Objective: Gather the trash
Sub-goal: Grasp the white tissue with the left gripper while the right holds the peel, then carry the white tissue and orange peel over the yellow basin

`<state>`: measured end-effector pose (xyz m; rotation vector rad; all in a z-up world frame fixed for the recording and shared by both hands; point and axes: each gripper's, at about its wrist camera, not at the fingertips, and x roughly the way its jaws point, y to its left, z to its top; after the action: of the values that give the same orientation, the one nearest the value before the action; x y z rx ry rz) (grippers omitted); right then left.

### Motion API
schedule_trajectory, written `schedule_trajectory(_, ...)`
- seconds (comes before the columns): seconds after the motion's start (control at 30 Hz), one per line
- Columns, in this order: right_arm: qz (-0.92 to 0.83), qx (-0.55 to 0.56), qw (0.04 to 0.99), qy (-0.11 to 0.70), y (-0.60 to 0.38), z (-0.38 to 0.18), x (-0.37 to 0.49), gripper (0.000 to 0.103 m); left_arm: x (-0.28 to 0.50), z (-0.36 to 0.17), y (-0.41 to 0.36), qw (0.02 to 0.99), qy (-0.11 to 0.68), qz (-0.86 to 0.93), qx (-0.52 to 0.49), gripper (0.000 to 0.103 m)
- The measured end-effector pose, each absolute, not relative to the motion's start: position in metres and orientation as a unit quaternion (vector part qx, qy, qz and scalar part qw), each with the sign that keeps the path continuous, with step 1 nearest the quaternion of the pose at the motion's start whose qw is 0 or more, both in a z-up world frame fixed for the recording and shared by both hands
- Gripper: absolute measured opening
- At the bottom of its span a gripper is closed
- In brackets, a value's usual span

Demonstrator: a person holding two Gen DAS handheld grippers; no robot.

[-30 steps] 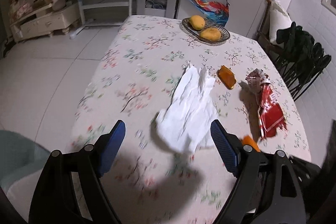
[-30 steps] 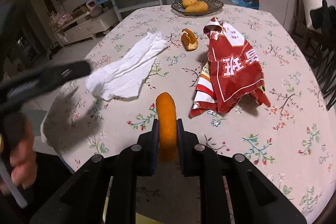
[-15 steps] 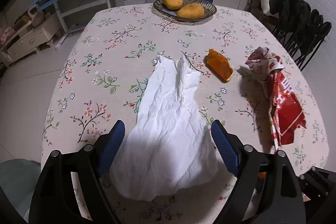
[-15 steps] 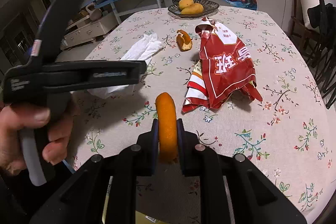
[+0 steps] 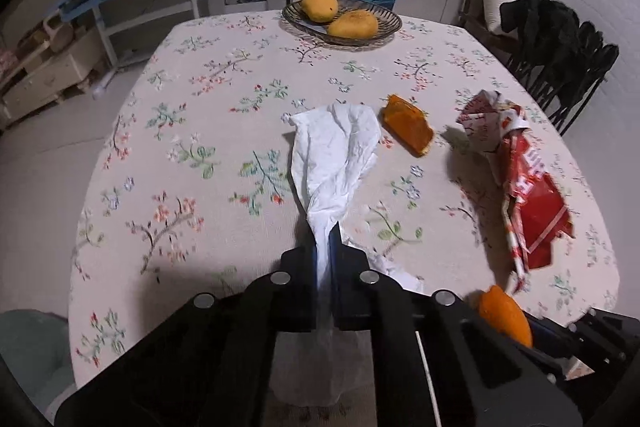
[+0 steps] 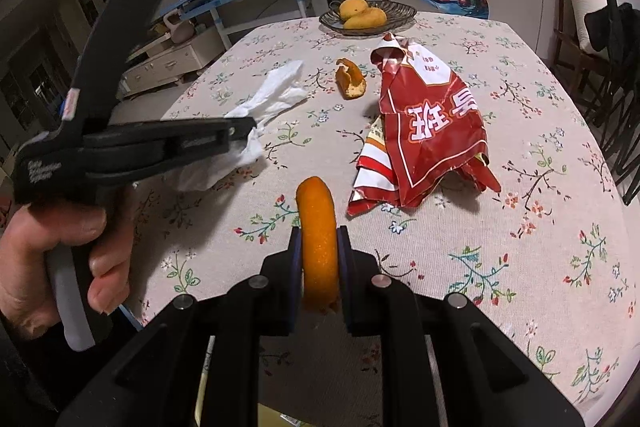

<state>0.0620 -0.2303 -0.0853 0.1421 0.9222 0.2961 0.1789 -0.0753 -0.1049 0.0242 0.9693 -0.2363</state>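
The left gripper (image 5: 325, 247) has just clamped its jaws on the near end of the tissue (image 5: 334, 155), which trails toward 12 o'clock across the table (image 5: 192, 107). At 1 o'clock lies a peel (image 5: 406, 130), at 2 o'clock the wrapper (image 5: 520, 179). The right gripper (image 6: 319, 247) grips another peel (image 6: 318, 227).

Black tongs (image 5: 325, 247) — blue pads (image 6: 295, 247)
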Motion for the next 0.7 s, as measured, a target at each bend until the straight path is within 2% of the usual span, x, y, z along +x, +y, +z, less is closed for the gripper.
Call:
schedule_trajectory(0.4,0.157,0.110,0.891,0.411,-0.226,-0.068,0.029,0.018,0.109,-0.073,-0.041,0.897,0.428,-0.104,-0.035,0.005)
schedule_trajectory(0.7,0.164,0.120,0.899,0.389,-0.224,-0.057,-0.003,0.018,0.048,-0.062,-0.024,0.910,0.404,-0.089,-0.021,0.006)
